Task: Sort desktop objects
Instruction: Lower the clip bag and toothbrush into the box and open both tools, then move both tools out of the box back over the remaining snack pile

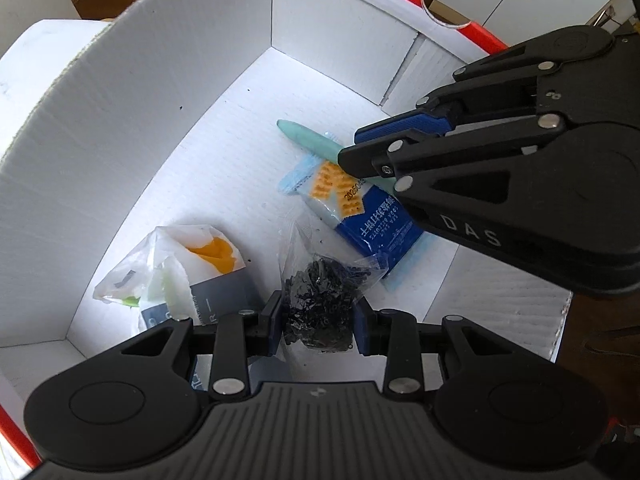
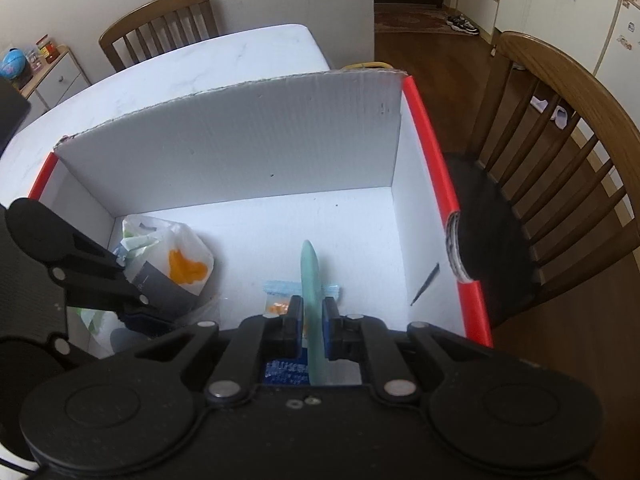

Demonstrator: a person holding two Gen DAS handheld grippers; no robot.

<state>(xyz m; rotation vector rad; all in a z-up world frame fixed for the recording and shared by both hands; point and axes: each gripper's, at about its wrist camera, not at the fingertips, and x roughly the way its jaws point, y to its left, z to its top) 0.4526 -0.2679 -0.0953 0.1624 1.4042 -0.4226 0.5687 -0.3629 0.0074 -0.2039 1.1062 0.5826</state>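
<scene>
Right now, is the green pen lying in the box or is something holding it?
Held. The right tongs are shut on the green pen, which hangs over the white box, above the blue snack packet.

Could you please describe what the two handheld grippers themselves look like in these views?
Both the left gripper and the right gripper are matte black plastic, with two round-lobed shoulders, linkage bars joined by silver rivets, and blue fingers at the tips. The left one's body is ribbed, with a small light mark at its centre. The right one bears pale raised letters reading DAS. No cables, hands or sleeves are visible.
</scene>
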